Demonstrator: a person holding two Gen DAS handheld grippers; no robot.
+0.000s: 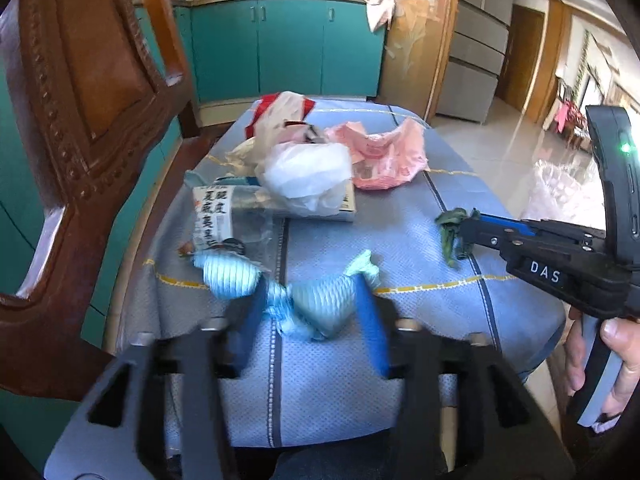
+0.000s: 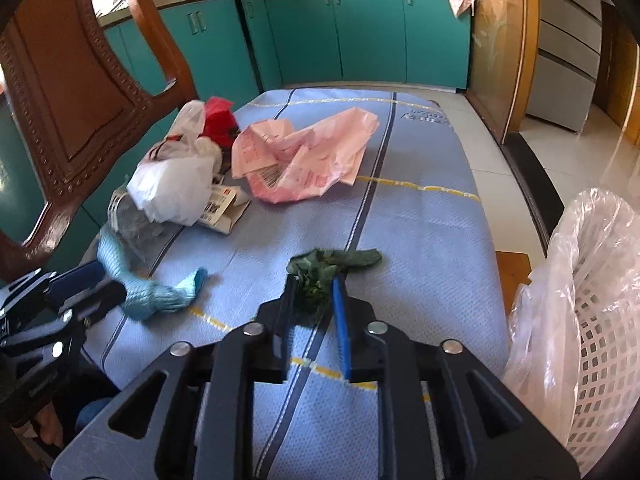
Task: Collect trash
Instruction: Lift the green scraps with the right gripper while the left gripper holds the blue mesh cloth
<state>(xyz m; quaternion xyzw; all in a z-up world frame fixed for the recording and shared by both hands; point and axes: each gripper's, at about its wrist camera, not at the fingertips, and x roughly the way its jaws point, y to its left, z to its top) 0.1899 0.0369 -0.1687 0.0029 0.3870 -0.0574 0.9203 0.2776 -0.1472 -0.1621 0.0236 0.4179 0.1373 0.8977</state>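
Right wrist: jaws clamping green scrap (image 2: 320, 276)

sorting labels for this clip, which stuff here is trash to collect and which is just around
Job:
blue wrapper, in left gripper
green scrap, in right gripper
pink bag
white bag
lined basket

Around:
wooden chair
teal cabinets

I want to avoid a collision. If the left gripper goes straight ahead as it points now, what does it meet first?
The left gripper already closes around the light blue wrapper. Beyond it, probably the printed packet under the white plastic bag; depth is uncertain.
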